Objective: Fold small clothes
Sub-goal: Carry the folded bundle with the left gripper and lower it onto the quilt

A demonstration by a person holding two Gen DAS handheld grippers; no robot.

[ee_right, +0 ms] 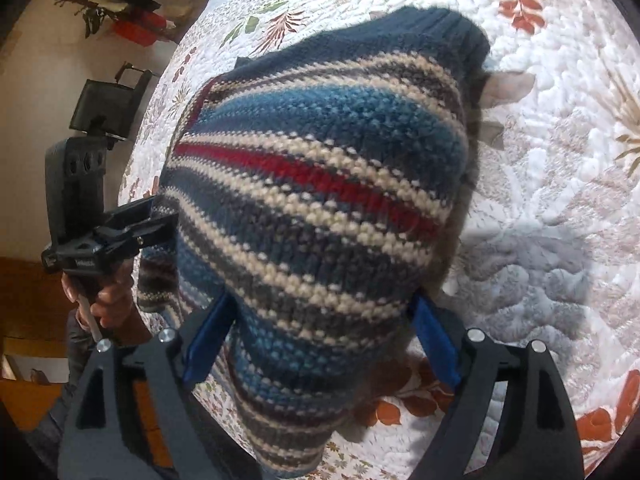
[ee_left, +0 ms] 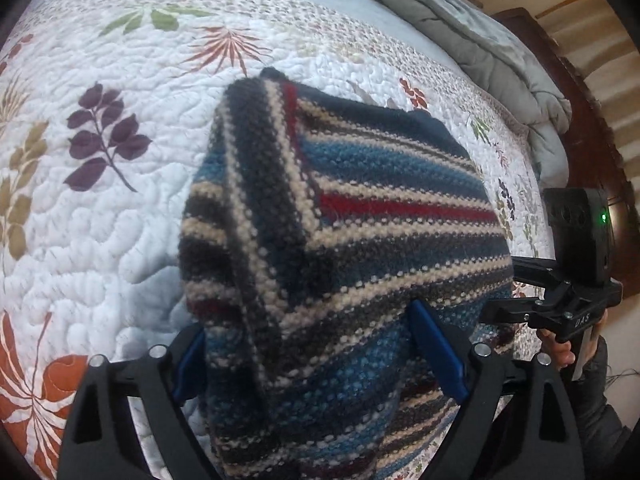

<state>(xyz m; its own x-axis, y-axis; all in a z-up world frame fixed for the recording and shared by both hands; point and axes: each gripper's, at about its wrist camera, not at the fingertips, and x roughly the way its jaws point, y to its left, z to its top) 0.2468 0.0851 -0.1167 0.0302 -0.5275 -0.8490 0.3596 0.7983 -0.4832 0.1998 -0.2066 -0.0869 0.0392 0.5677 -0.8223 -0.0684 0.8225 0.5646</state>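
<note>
A small knitted sweater with blue, cream, grey and red stripes hangs folded over above the quilt. It also fills the right wrist view. My left gripper has its blue pads on either side of a thick bunch of the sweater's edge. My right gripper holds the other end the same way, its pads pressed into the knit. Each gripper shows in the other's view, at the right edge of the left wrist view and at the left of the right wrist view.
A white quilted bedspread with leaf prints lies under the sweater. A grey blanket is bunched at the far edge. A dark wooden headboard stands behind it. A red box and clutter sit beyond the bed.
</note>
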